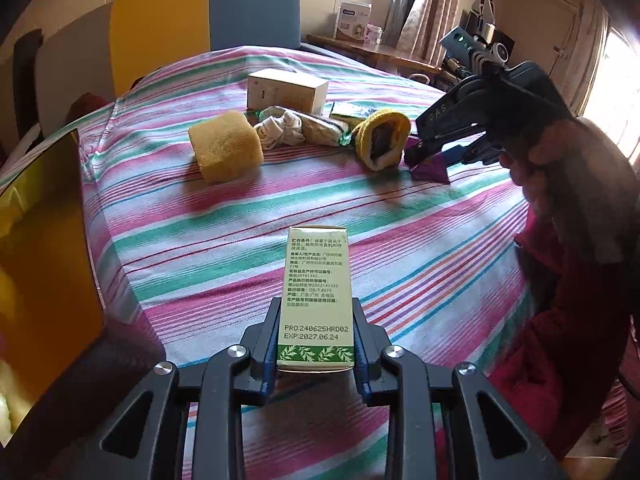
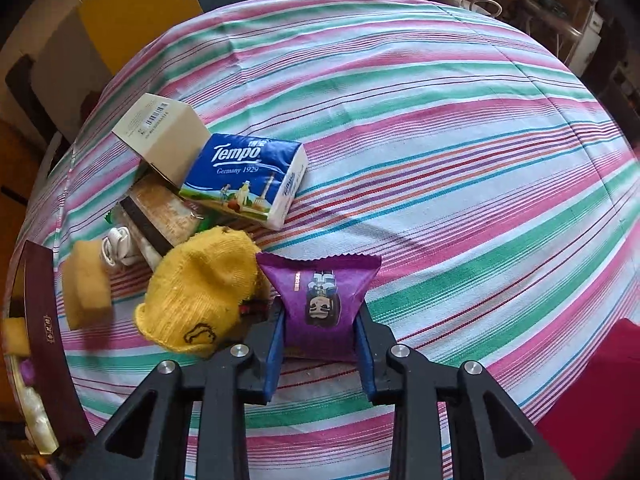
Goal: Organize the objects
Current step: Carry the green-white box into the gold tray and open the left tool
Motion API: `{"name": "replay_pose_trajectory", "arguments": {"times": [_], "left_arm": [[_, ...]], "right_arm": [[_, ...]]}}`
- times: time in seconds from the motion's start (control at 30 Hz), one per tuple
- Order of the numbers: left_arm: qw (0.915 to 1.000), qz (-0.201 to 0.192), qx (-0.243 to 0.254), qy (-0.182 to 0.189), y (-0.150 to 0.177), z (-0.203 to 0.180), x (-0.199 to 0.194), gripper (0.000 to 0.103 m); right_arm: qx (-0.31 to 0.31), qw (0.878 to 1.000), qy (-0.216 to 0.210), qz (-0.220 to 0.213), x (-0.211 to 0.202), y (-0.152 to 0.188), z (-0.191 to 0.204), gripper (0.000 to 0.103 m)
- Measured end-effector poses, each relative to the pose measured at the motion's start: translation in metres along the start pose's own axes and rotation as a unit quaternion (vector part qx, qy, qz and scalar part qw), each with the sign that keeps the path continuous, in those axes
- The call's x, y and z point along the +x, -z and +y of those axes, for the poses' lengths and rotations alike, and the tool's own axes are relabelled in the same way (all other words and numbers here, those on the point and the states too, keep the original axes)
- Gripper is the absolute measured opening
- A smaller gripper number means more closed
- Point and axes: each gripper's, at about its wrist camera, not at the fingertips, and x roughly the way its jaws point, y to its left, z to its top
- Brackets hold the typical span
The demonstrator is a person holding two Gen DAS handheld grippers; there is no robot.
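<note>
My left gripper (image 1: 316, 320) is shut on a pale green carton (image 1: 316, 292) printed with text and holds it just above the striped cloth. My right gripper (image 2: 320, 316) is shut on a purple snack packet (image 2: 320, 296) resting on the cloth; it also shows in the left wrist view (image 1: 430, 166). Beside the packet lies a yellow knit sock (image 2: 196, 292). Behind it are a Tempo tissue pack (image 2: 244, 180), a beige box (image 2: 160, 136), a yellow sponge (image 2: 86, 284), a white sock (image 2: 118, 250) and a wrapped bar (image 2: 160, 216).
A striped cloth (image 2: 440, 160) covers the round table. A dark red box with a gold lining (image 1: 44, 248) stands at the table's left edge. Yellow and blue chairs (image 1: 200, 12) stand behind the table. A person's red sleeve (image 1: 560, 340) is at the right.
</note>
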Motion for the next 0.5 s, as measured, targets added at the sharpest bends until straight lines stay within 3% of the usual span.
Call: {"name": "replay_pose_trajectory", "arguments": {"times": [0.23, 0.5], "left_arm": [[0.9993, -0.035, 0.009, 0.010, -0.008, -0.009, -0.028, 0.029], [0.9966, -0.069, -0.043, 0.011, -0.026, 0.023, -0.066, 0.029]], "right_arm": [[-0.016, 1.000, 0.015, 0.003, 0.003, 0.001, 0.008, 0.033], [-0.050, 0.998, 0.039, -0.003, 0.002, 0.003, 0.020, 0.033]]}}
